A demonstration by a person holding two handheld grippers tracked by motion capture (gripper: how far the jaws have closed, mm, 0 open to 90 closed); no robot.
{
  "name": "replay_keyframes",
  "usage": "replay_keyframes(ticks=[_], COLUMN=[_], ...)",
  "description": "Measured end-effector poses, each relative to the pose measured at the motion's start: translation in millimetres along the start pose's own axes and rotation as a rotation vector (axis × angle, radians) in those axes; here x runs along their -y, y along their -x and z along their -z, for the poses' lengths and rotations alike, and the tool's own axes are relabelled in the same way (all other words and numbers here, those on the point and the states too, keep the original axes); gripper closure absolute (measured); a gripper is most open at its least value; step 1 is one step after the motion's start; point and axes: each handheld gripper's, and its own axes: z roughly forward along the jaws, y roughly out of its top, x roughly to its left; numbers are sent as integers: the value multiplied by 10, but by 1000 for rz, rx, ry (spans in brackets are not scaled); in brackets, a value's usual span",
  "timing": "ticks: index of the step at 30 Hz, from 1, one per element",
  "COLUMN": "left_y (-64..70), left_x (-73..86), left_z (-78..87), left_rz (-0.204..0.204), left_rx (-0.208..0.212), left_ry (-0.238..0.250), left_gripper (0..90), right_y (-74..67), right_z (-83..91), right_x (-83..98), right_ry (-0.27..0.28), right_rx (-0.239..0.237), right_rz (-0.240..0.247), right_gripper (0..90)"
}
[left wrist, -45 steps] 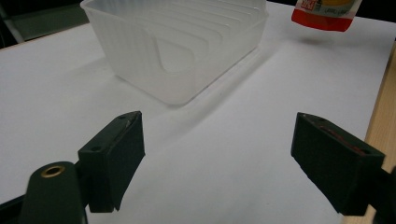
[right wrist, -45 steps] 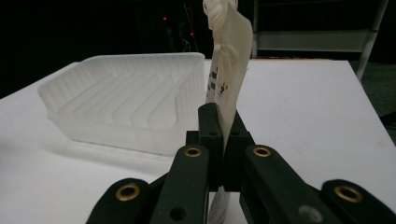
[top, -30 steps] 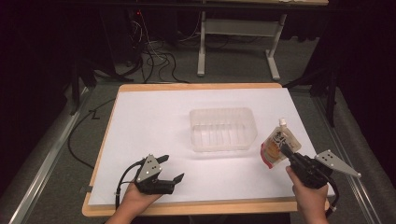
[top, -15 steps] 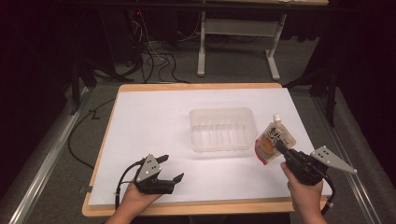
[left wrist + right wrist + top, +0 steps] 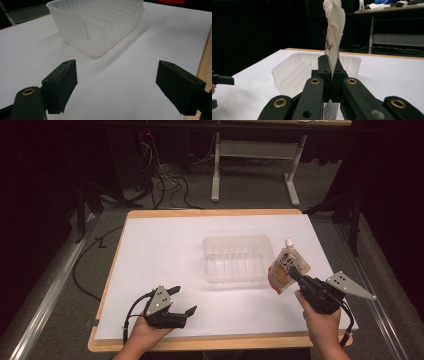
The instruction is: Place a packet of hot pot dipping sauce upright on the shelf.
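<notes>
Right hand-held gripper [image 5: 292,274] clamped on pouch [image 5: 286,268], beside clear tray [image 5: 234,260]

A white sheet [image 5: 165,255] covers a wooden board [image 5: 215,212] in the middle of the frame. Grey carpet [image 5: 50,290] lies around it. At the upper middle stands a white table frame [image 5: 255,150], with loose black cables [image 5: 165,180] on the floor at the upper left.

Translucent ribbed plastic tray [image 5: 234,259], glossy pouch [image 5: 287,268]
</notes>
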Motion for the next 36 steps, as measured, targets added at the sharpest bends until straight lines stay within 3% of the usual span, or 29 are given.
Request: replay_keyframes(ticks=[17, 36], left_y=[-7, -11], left_x=[-3, -1], left_z=[16, 22], left_rz=[-3, -4], left_rx=[-1, 1], left_ry=[4, 4], left_gripper=[179, 179], right_y=[-105, -78], right_z=[-248, -486], right_x=[-75, -23], right_ry=[-24, -80], right_rx=[-21, 10], right_rz=[18, 29], right_gripper=[900, 900])
